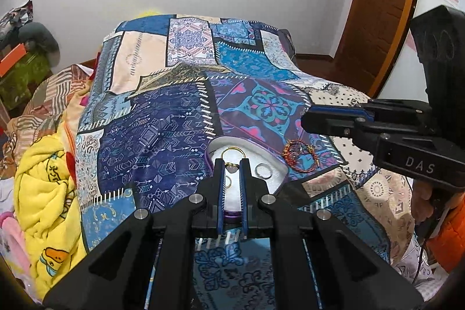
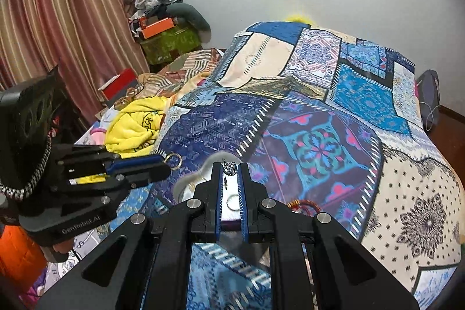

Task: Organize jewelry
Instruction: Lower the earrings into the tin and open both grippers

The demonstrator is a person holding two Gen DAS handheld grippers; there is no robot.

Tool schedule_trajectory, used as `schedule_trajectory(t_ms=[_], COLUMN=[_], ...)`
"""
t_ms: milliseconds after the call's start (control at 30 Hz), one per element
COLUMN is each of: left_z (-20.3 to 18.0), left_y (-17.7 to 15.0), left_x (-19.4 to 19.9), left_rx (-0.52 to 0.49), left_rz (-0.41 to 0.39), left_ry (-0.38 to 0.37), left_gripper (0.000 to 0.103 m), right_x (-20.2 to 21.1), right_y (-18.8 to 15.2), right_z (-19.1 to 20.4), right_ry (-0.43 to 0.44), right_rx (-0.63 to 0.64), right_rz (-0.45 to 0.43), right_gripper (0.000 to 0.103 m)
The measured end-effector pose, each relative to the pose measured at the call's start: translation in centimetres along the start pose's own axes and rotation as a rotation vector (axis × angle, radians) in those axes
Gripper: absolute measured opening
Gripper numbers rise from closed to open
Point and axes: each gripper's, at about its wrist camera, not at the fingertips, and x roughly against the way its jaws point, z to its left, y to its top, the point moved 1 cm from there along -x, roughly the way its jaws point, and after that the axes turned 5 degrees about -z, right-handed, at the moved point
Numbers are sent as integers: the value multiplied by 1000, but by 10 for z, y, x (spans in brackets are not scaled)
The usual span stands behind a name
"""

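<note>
A white jewelry tray [image 1: 257, 154] with a purple rim lies on the patchwork cloth [image 1: 162, 135]. My left gripper [image 1: 231, 162] hangs just above the tray, shut on a gold hoop ring [image 1: 232, 151] that sticks out past its tips; the right wrist view shows that ring [image 2: 173, 160] at the left gripper [image 2: 164, 163]. My right gripper [image 2: 231, 166] is shut on a small silver charm piece [image 2: 229, 169] with a short dangling part, also over the tray [image 2: 181, 188]. A silver ring [image 1: 264, 171] rests in the tray. A red-and-gold bracelet [image 1: 300, 159] lies on the cloth beside it.
The right gripper [image 1: 305, 118] reaches in from the right, held by a hand in an orange sleeve [image 1: 447, 231]. A yellow blanket [image 1: 43, 193] is heaped to the left. A wooden door [image 1: 377, 10] stands at the back right. Curtains [image 2: 58, 19] and stacked boxes [image 2: 157, 28] line the far left.
</note>
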Motion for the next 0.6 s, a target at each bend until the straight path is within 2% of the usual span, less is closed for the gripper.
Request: schedule_trajectory(t_ms=[333,600], left_z=[-2,-6], left_y=[-19,-25], left_x=[-27,-35], left_rx=[6,-13], left_rz=[69,82], left_ry=[-39,-22], left_gripper=[8,8], right_x=[-40,-54], right_y=[-4,-10], right_z=[4,5], right_ry=[4,-6], right_rx=[4,18], right_rz=[74,108], right_gripper=[9,9])
